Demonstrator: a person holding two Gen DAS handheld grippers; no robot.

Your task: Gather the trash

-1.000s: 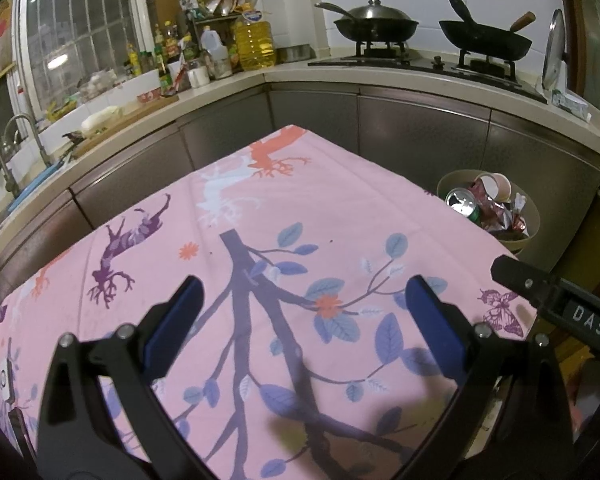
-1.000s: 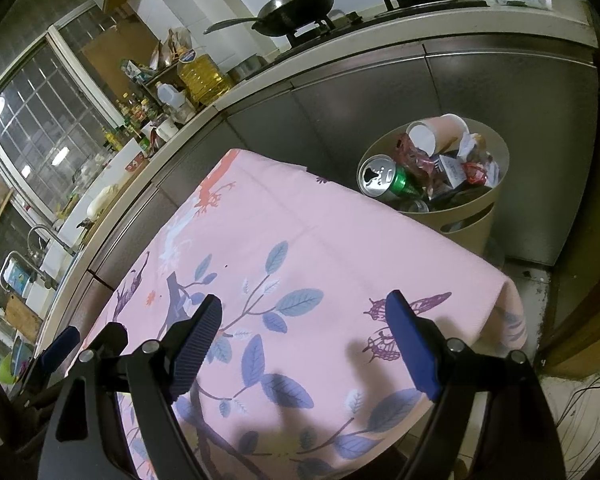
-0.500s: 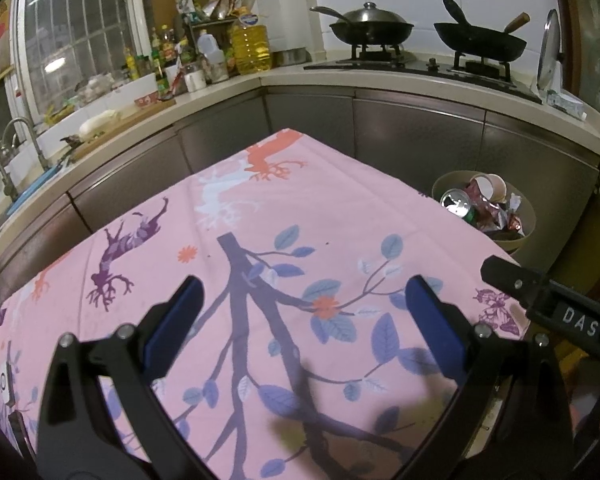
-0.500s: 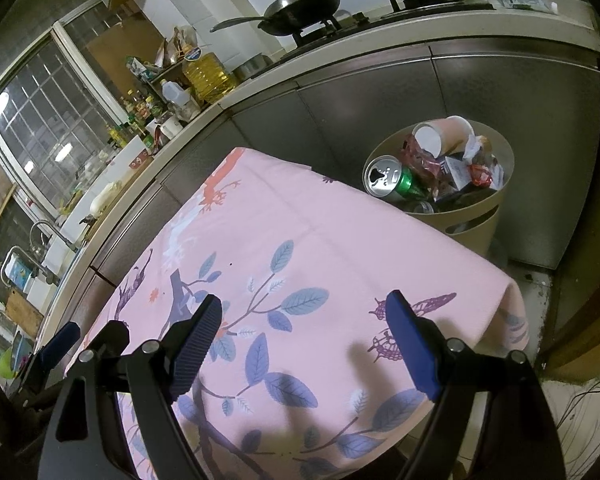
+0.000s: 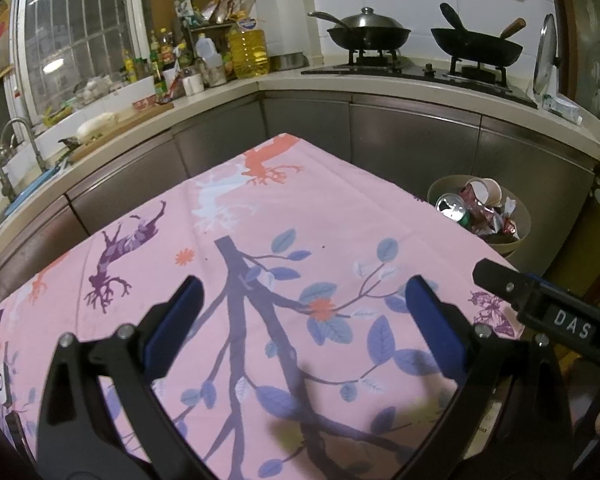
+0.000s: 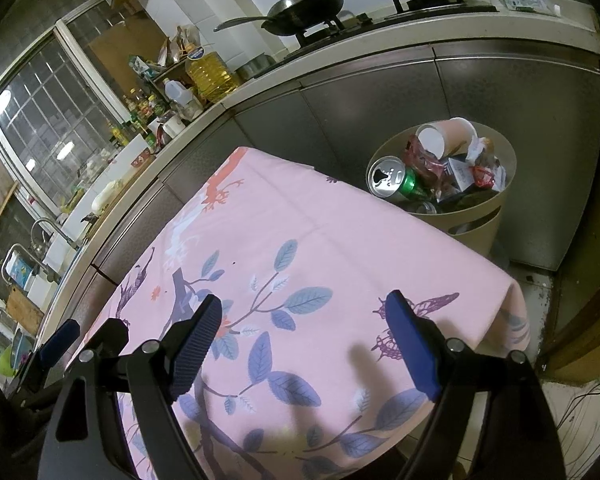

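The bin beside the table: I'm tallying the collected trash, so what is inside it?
The bin holds a green can, a paper cup and crumpled wrappers, heaped to the rim. Whatever lies beneath that top layer is covered.

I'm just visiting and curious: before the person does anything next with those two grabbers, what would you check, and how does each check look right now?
1. Left hand-held gripper open and holding nothing: ok.
2. Right hand-held gripper open and holding nothing: ok.
3. No trash left on the pink tablecloth: ok for the part in view; the near edge is hidden behind the grippers.
4. Trash bin standing upright beside the table: ok.
5. Room left in the bin: not ok; the green can and paper cup already reach the rim.
6. Trash on the floor: cannot tell; little floor shows.
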